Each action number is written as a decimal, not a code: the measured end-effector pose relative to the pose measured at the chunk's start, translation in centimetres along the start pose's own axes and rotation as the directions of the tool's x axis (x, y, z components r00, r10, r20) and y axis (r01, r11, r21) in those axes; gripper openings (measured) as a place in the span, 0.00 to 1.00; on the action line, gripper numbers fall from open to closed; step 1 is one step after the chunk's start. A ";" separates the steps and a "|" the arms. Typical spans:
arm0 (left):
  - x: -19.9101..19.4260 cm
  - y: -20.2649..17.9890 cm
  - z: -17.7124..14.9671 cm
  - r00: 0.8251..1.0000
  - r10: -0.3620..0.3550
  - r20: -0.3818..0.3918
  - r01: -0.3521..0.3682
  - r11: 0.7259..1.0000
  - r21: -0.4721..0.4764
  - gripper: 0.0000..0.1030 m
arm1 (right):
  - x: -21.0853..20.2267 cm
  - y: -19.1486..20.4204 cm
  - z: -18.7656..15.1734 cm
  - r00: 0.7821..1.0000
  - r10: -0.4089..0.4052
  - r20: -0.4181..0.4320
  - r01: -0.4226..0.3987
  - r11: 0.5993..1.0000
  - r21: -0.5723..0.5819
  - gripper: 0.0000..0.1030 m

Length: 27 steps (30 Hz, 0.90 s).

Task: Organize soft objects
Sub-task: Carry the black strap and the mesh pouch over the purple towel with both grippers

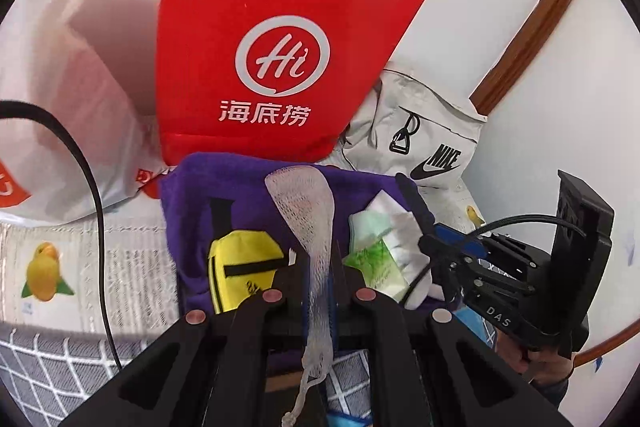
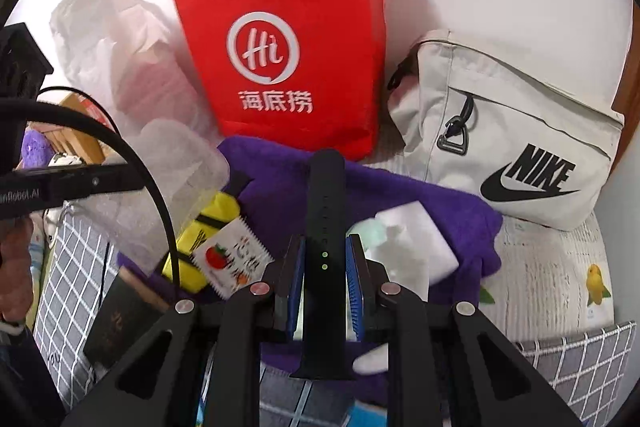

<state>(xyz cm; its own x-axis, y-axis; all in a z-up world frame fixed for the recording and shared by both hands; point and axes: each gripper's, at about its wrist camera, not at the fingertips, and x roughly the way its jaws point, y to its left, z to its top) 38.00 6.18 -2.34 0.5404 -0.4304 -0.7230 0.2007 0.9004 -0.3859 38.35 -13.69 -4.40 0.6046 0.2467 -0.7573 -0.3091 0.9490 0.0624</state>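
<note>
My left gripper (image 1: pixel 320 269) is shut on a white mesh pouch (image 1: pixel 308 211) that stands up between its fingers above a purple towel (image 1: pixel 192 211). My right gripper (image 2: pixel 325 259) is shut on a black strap (image 2: pixel 326 211) over the same towel (image 2: pixel 400 195); the right gripper also shows in the left wrist view (image 1: pixel 436 243). On the towel lie a small yellow bag (image 1: pixel 244 259), a green-and-white packet (image 1: pixel 380 251), a white foam block (image 2: pixel 416 239) and a tomato-print sachet (image 2: pixel 232 259).
A red paper bag (image 1: pixel 276 39) stands behind the towel, also seen in the right wrist view (image 2: pixel 288 39). A grey Nike bag (image 2: pixel 508 143) lies to the right, a white plastic bag (image 1: pixel 68 67) to the left. A lemon-print cloth (image 1: pixel 128 267) covers the surface.
</note>
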 end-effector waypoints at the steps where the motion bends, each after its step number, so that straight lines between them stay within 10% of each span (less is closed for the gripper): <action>1: 0.4 0.2 0.2 1.000 -0.005 -0.003 0.005 1.000 -0.010 0.07 | 0.4 -0.2 0.1 1.000 -0.004 -0.007 0.004 1.000 0.000 0.20; 27: 6.3 0.7 -0.3 0.989 -0.033 -0.142 0.027 0.999 -0.044 0.07 | 5.9 -3.4 -0.4 0.995 -0.032 -0.097 0.038 0.997 0.061 0.20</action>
<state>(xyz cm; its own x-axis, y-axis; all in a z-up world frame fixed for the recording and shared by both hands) 41.34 4.05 -7.31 0.4123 -0.4648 -0.7836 0.1789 0.8847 -0.4306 42.66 -15.52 -9.28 0.5398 0.1964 -0.8185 -0.2408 0.9678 0.0735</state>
